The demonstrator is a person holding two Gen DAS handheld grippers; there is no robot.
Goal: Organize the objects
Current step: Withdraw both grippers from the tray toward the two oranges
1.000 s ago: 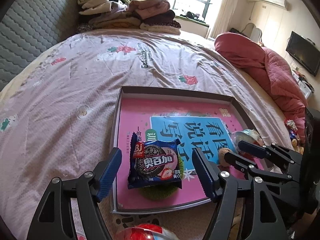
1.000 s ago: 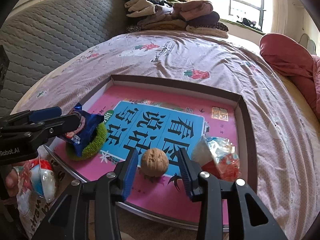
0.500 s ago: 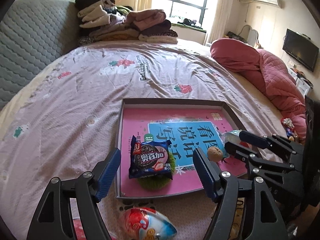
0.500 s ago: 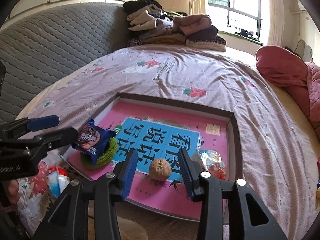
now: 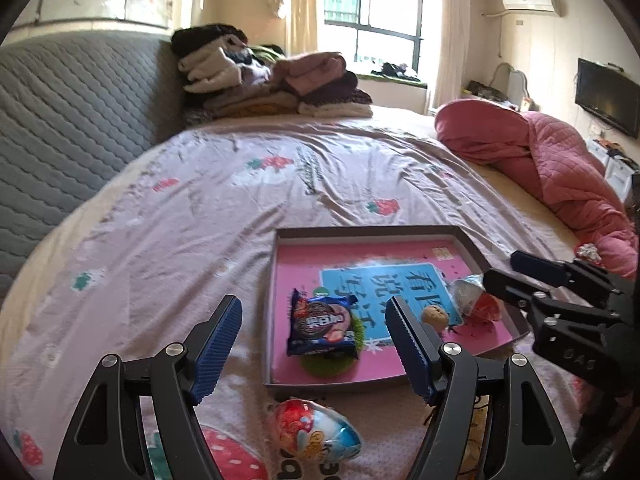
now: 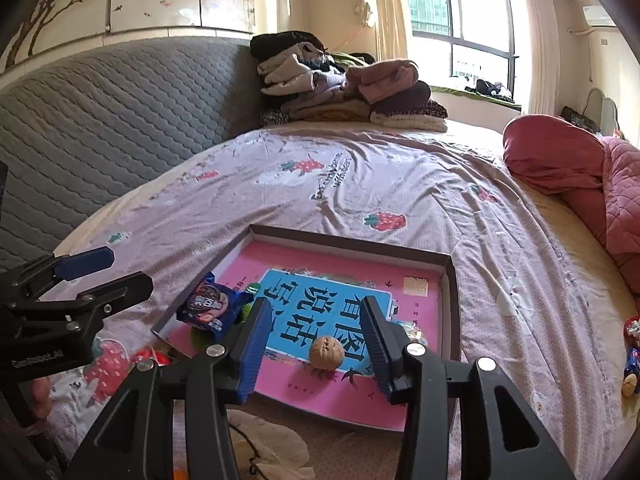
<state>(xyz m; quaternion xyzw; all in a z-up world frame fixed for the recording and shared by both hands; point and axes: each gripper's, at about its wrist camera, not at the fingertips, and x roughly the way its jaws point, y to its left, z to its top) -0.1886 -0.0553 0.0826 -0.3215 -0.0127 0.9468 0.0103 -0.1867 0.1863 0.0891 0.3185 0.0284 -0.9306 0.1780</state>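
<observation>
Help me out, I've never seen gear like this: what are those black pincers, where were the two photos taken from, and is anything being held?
They are handheld grippers, one in each of a person's hands, each carrying a camera that looks along its fingers. One photo is from the left gripper, one from the right gripper. On the bed, a shallow box holds a cookie packet, a walnut and a wrapped snack. A toy egg lies outside. Both grippers are open and empty; the right's fingers have just been opening.
</observation>
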